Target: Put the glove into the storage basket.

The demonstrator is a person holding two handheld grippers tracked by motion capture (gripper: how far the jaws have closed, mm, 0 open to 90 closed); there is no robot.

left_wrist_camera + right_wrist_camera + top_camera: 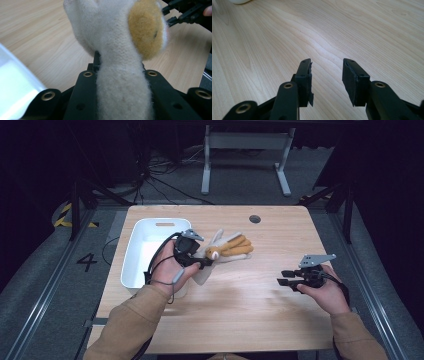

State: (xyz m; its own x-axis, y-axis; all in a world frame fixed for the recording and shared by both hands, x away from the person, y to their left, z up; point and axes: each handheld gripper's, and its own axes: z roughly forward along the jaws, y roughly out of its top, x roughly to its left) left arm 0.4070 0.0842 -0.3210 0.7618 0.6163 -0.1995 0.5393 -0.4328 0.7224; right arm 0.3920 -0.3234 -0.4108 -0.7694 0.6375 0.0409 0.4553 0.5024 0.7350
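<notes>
Left gripper point(204, 263) clamps the glove point(227, 249) by its cuff, long axis running right from the white bin point(131, 265) at centre-left; right gripper point(284, 281), lower right, gapes empty.

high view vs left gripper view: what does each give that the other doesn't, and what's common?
High view alone: the white bin beside the left gripper, both forearms, and the glove's tan fingers. Left gripper view alone: the black jaws pressed on either side of the glove's cream cuff, seen close. Shared: the glove, the wooden table, and the right gripper, open with nothing between its jaws.
</notes>
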